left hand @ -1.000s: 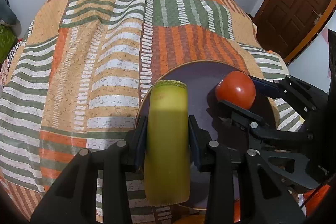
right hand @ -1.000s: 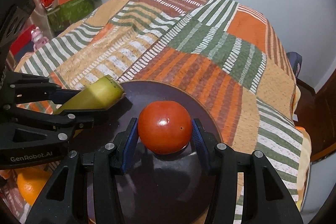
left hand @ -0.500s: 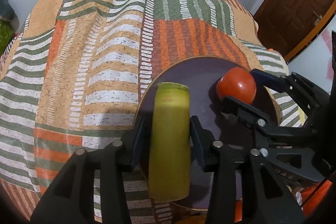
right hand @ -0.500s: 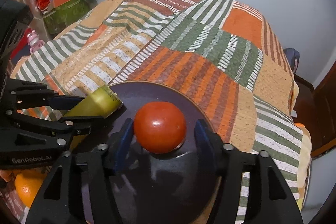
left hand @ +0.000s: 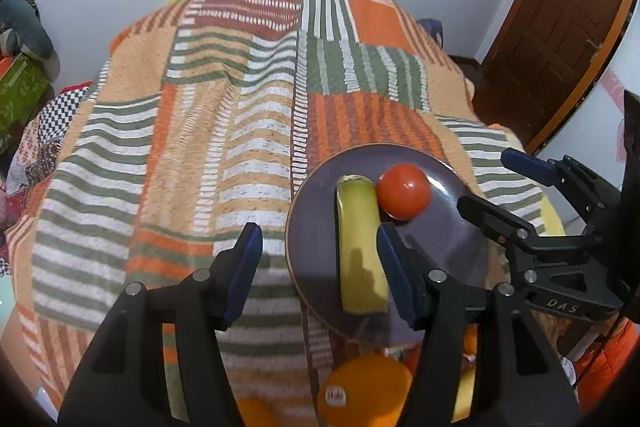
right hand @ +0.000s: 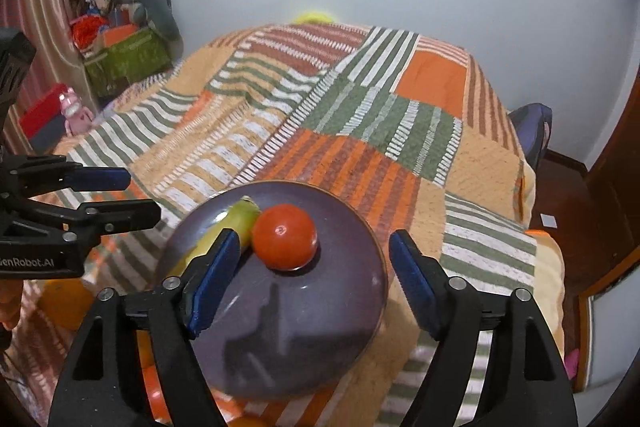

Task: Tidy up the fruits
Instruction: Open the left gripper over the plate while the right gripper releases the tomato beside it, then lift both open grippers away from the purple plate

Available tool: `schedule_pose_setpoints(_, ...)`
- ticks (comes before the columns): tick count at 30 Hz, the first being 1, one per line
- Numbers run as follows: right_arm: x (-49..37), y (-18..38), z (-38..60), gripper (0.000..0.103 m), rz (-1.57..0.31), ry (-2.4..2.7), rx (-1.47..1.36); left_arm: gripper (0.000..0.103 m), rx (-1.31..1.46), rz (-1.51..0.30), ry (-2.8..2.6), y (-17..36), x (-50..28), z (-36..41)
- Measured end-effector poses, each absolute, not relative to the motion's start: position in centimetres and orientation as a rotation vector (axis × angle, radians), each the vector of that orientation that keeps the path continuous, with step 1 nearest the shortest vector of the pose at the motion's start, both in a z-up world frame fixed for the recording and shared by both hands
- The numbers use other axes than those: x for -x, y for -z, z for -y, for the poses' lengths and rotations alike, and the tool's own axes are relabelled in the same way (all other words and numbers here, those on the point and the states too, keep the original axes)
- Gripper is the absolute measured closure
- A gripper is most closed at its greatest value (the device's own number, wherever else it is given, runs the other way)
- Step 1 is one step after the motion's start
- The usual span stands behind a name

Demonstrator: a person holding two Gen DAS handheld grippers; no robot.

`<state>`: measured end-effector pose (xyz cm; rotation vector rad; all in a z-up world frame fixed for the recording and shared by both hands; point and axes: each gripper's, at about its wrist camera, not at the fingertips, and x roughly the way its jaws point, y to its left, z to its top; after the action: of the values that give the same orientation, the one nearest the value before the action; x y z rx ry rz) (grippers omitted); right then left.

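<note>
A dark purple plate lies on the striped bedspread. On it a yellow-green banana piece and a red tomato rest touching each other. My left gripper hangs above the plate's left rim, its jaws opening; the banana lies below near the right finger, free of the pads. My right gripper is above the plate with its jaws opening. The tomato sits ahead of them, untouched, next to the banana. Each gripper shows in the other's view: right gripper, left gripper.
The patchwork bedspread covers the bed beyond the plate. An orange with a sticker and other oranges lie by the near edge. A wooden door is on the right, a green box on the left.
Both grippers have opened and let go: the banana piece and the tomato now lie on the plate. Both grippers have pulled up and back, so the plate looks smaller.
</note>
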<state>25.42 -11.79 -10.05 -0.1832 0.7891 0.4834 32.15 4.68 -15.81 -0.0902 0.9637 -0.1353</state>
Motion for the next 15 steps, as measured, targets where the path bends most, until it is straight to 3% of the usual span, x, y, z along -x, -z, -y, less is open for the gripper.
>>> schedule_pose_setpoints(15,-17.4,8.7,14.9,0.027,-0.750,-0.427,0.176,0.039,0.064,-0.910,0.162,13.4,-21.9,-4.1)
